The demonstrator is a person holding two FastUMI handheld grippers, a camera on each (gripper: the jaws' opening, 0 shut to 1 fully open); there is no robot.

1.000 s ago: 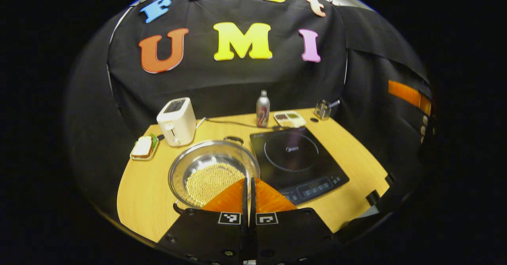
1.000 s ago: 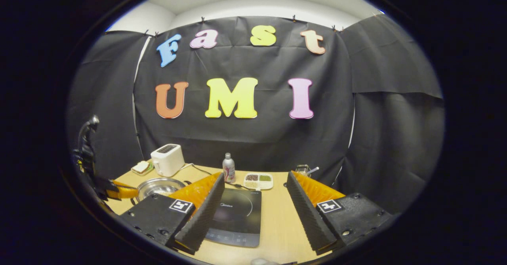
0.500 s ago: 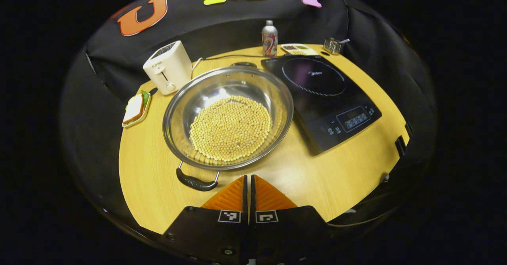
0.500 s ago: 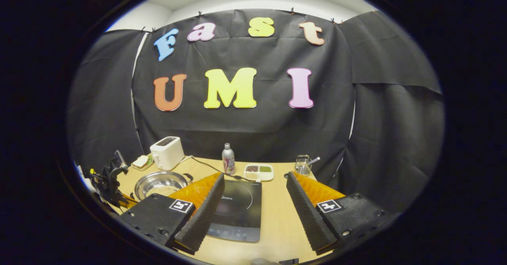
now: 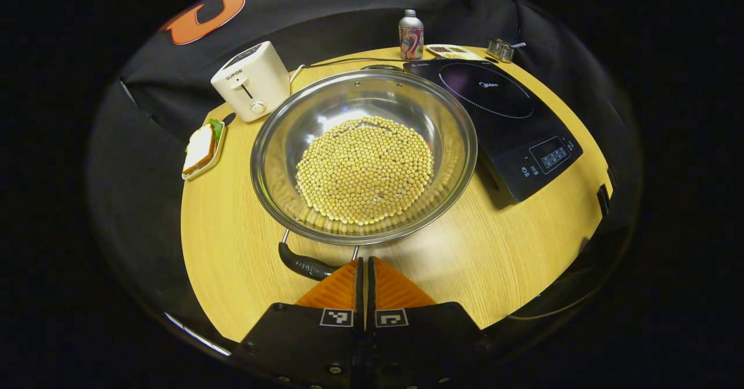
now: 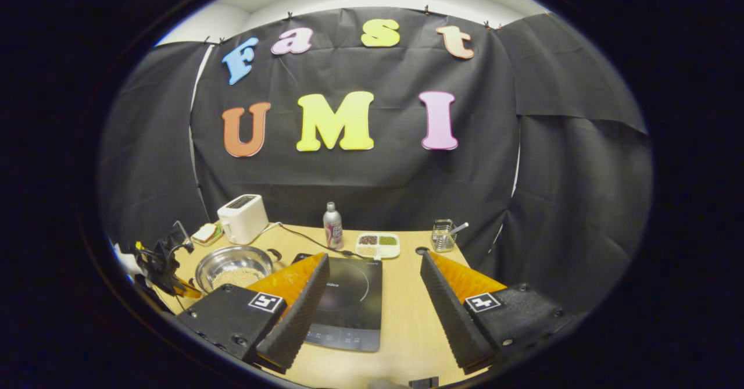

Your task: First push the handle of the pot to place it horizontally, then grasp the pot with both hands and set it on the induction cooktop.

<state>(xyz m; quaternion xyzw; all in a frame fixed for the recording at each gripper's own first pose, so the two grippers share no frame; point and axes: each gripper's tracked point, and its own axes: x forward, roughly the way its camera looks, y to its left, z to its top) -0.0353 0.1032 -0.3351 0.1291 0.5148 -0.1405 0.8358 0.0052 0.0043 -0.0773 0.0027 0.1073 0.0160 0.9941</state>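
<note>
A wide steel pot (image 5: 325, 110) holding yellow beans stands on the wooden table, left of the black induction cooktop (image 5: 500, 104). Its near black handle (image 5: 302, 266) lies just before my left gripper (image 5: 365, 261), which is shut with nothing between its fingers; the handle's right end runs behind the left fingertip. The far handle (image 5: 378, 67) sits at the back rim. In the right gripper view my right gripper (image 6: 375, 258) hangs open above the cooktop (image 6: 349, 302). The pot (image 6: 232, 258) is to its left, with the left gripper (image 6: 163, 261) beside it.
A white toaster (image 5: 251, 81) and a plate with a sandwich (image 5: 200, 149) stand left of the pot. A bottle (image 5: 411, 27), a compartment tray (image 5: 450, 52) and a glass holder (image 5: 501, 49) line the table's back edge. A cable runs behind the pot.
My left gripper tilted down, then moved forward and right to the pot's near handle, staying shut. The right gripper stayed open and drifted slightly.
</note>
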